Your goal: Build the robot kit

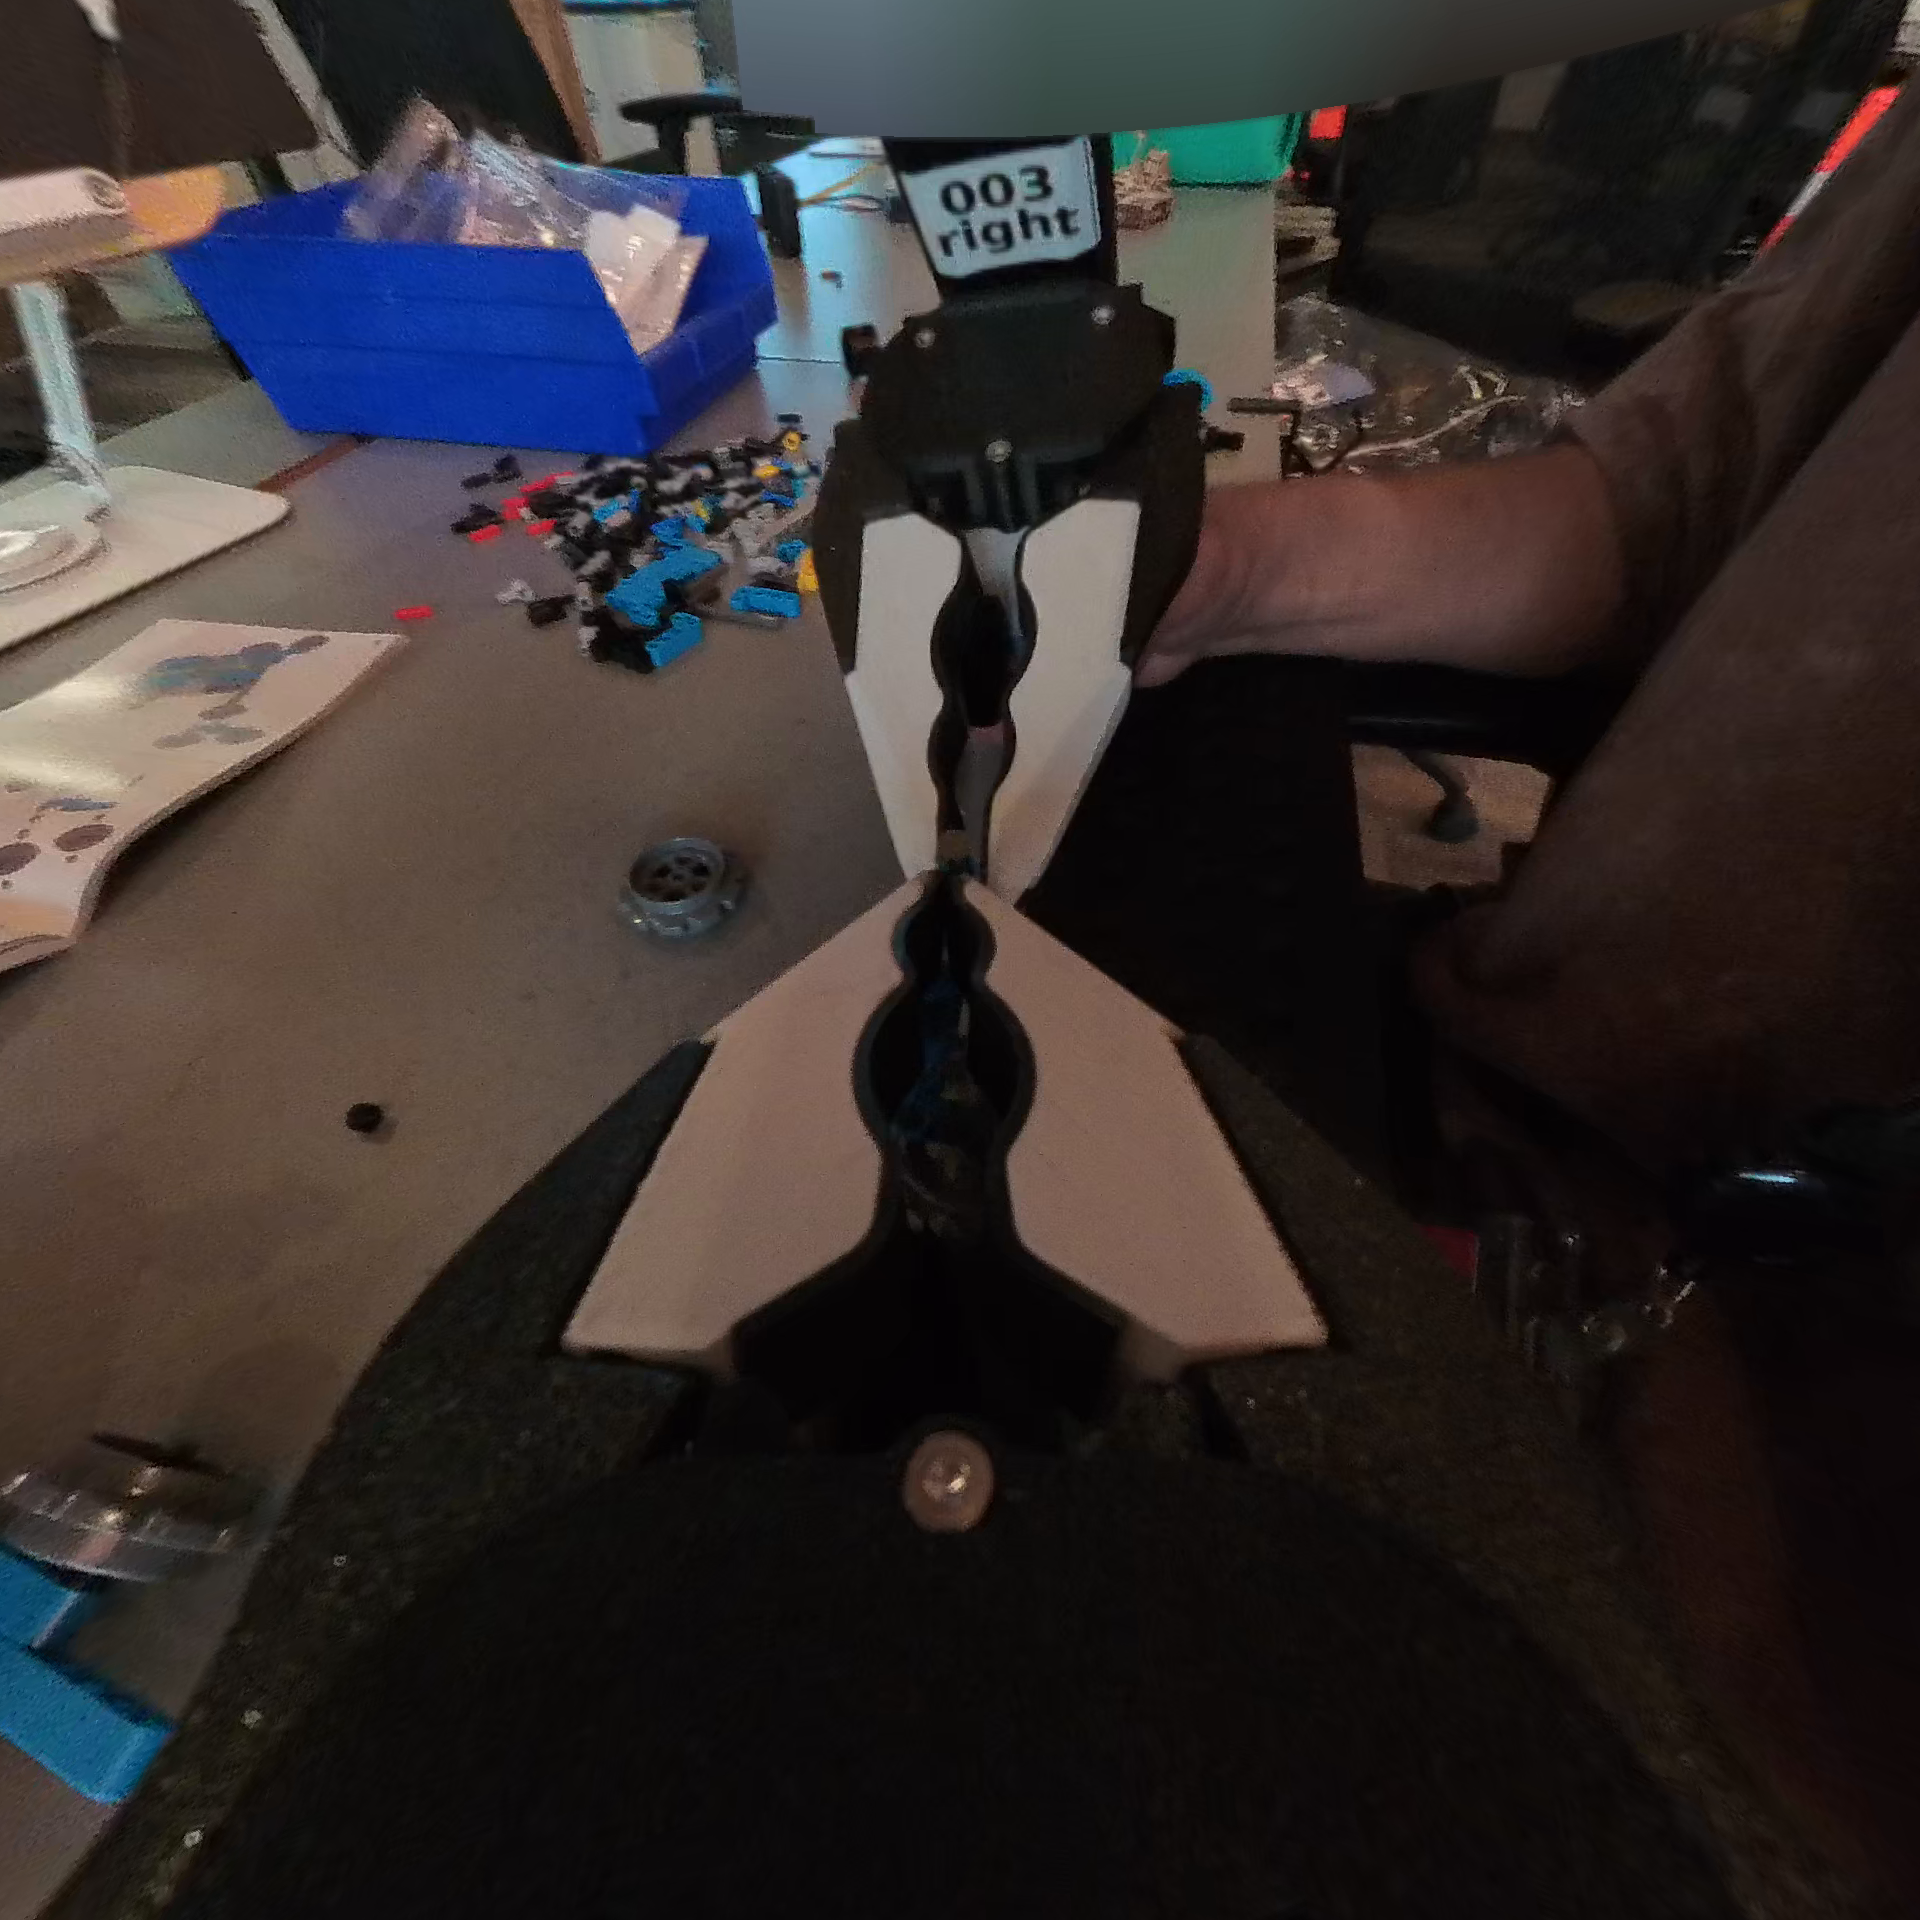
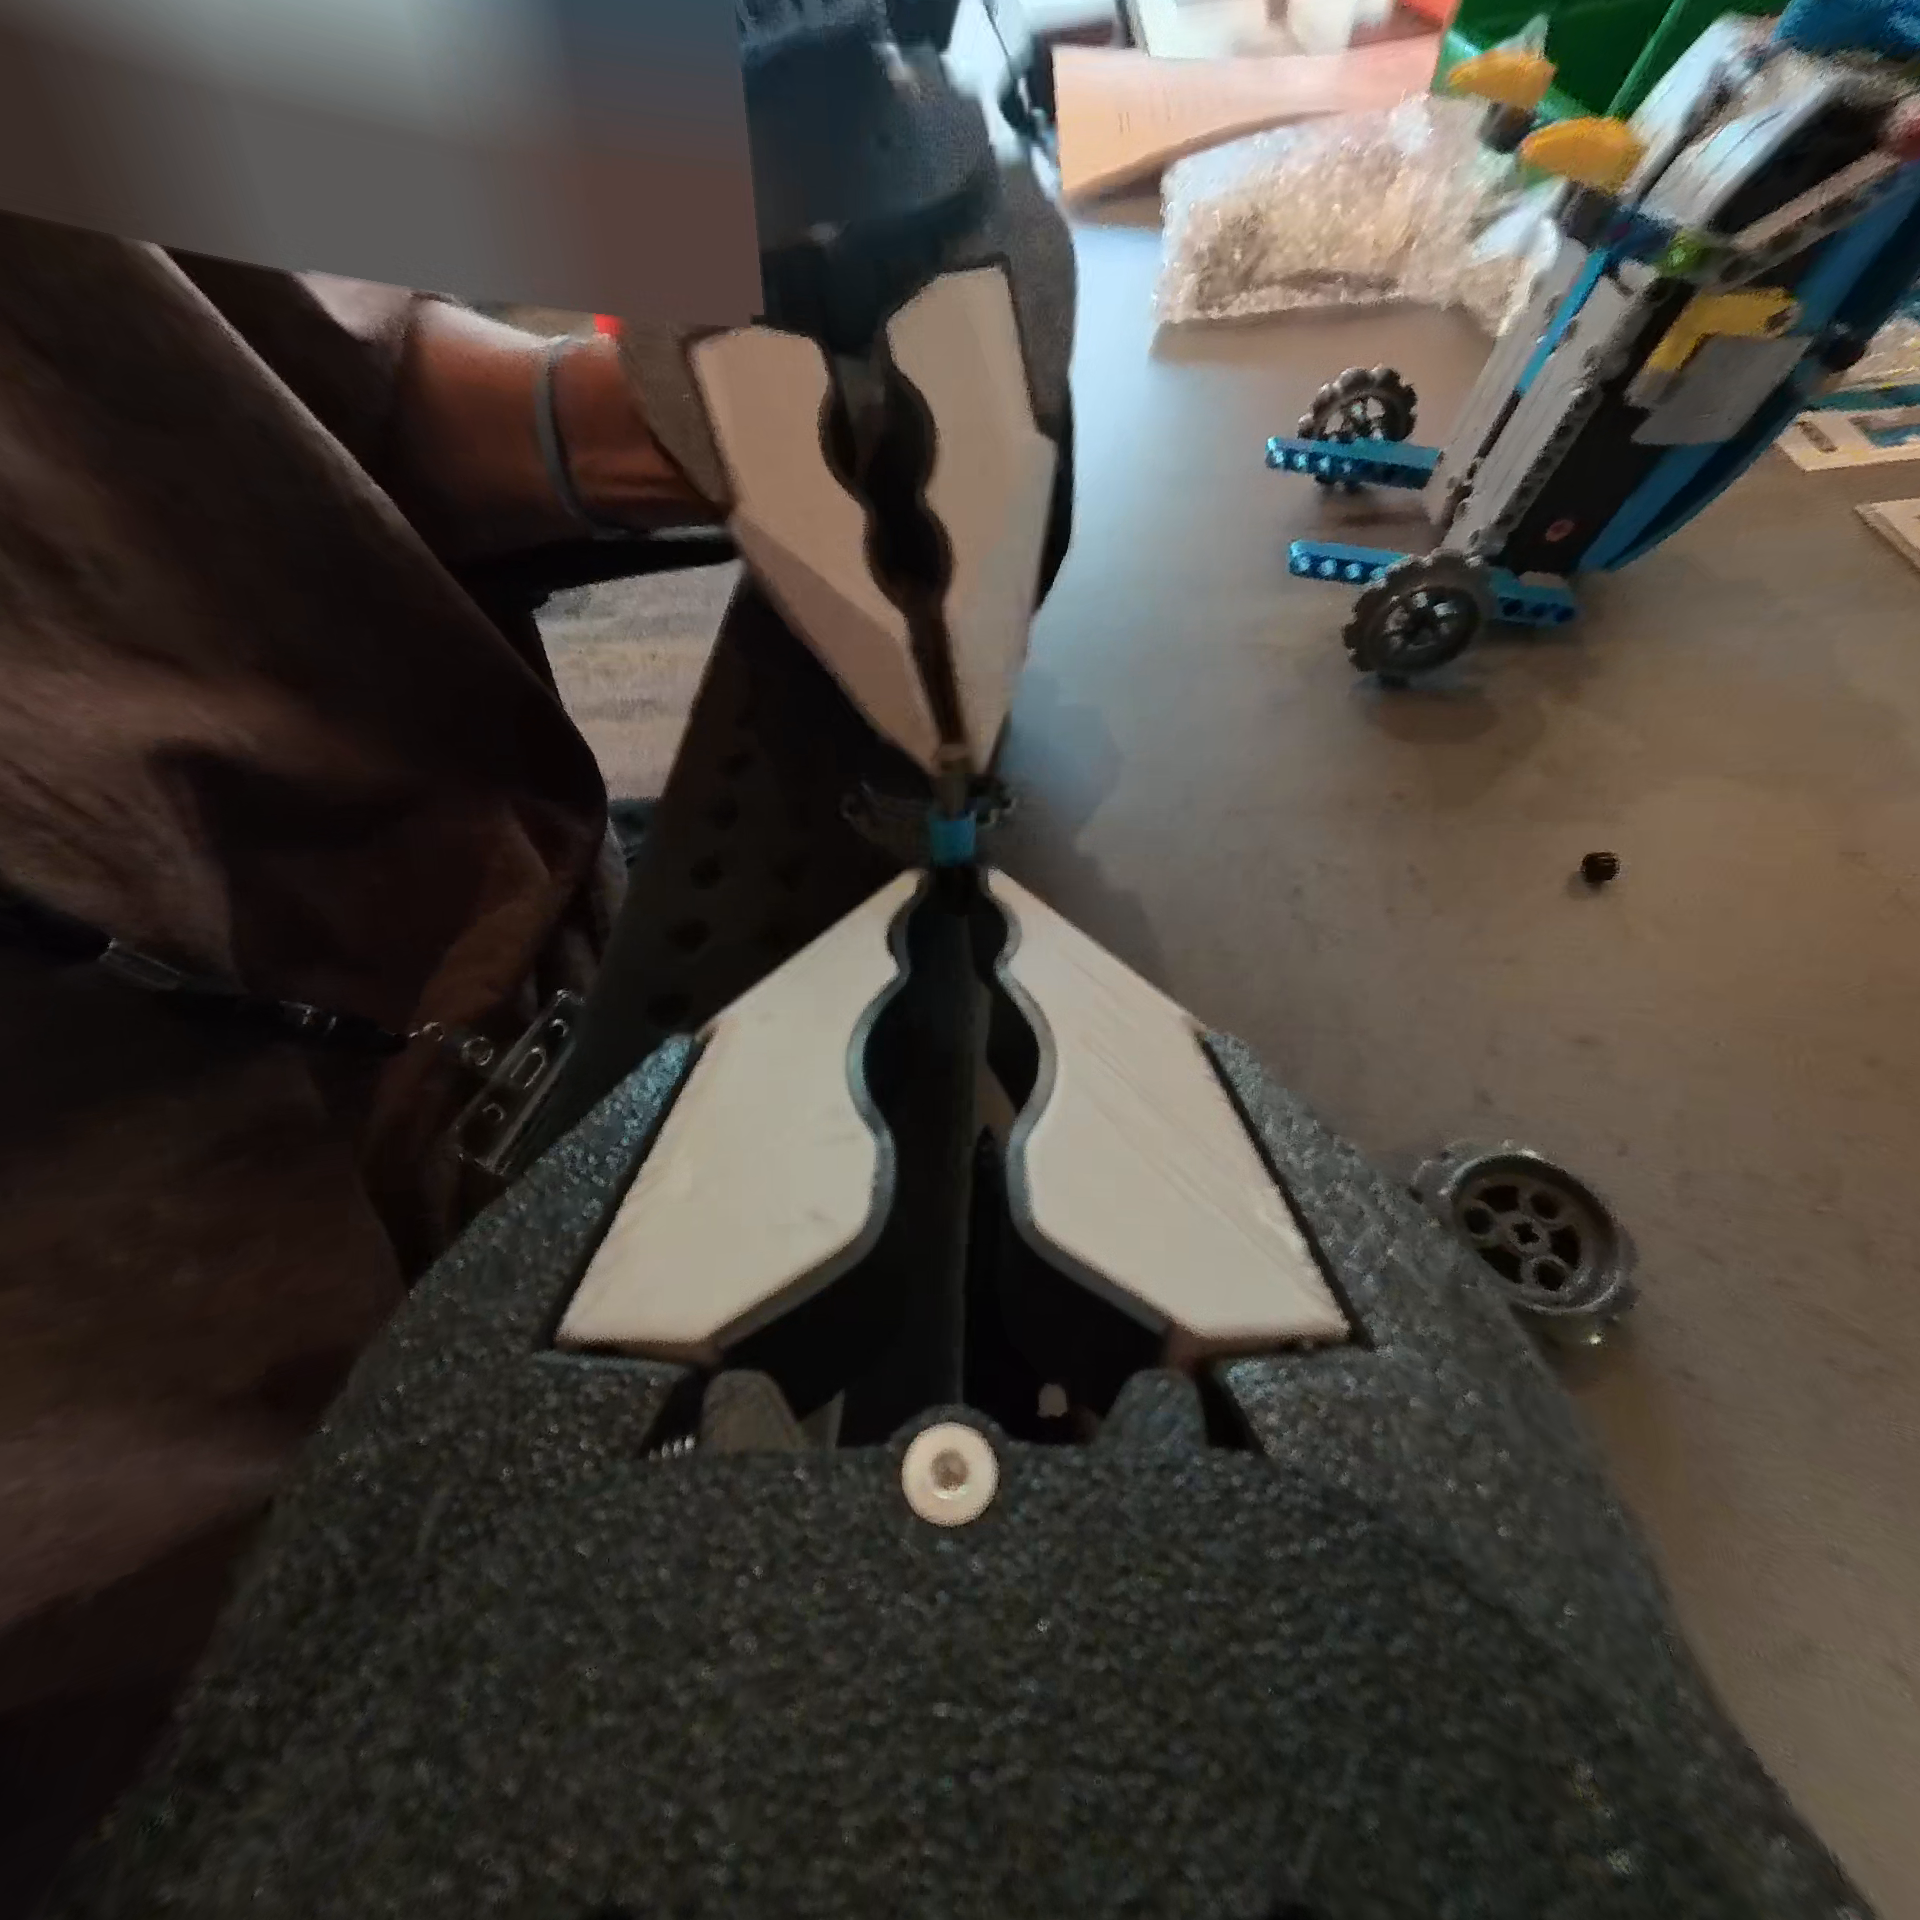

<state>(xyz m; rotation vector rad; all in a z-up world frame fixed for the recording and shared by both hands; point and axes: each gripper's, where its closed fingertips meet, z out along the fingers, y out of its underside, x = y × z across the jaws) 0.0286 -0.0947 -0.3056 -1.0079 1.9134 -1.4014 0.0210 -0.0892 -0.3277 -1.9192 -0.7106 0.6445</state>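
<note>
On the far left of the grey table [image 1: 416, 987] lies an open booklet [image 1: 156, 748] with pictures. Behind it, far back, stands a blue bin [image 1: 468, 322] with clear bags in it. Just right of the bin is a pile of little building bricks [image 1: 665, 551] in black, blue, red and yellow. Nearer, a grey wheel [image 1: 681, 888] lies flat on the table by itself, and a tiny black piece [image 1: 364, 1119] lies well apart from it to the left. In the middle, the left gripper [image 1: 951, 883] and the right gripper [image 2: 951, 883] point at each other, tip to tip, up above the table edge. Between the tips is a small blue and grey piece [image 2: 951, 836], like a blue ring on a thin pin. The jaws of the left gripper are pinched closed on the grey end. The jaws of the right gripper are nearly closed on the dark end just below the blue ring. The picture is blurry there, so the exact grip is hard to see. A person's hand [image 1: 1351, 561] holds the right gripper. Far off, on the right gripper's right side, stands a blue and grey brick car [image 2: 1662, 343] with toothed wheels, and behind it lies a clear bag of parts [image 2: 1330, 218].
</note>
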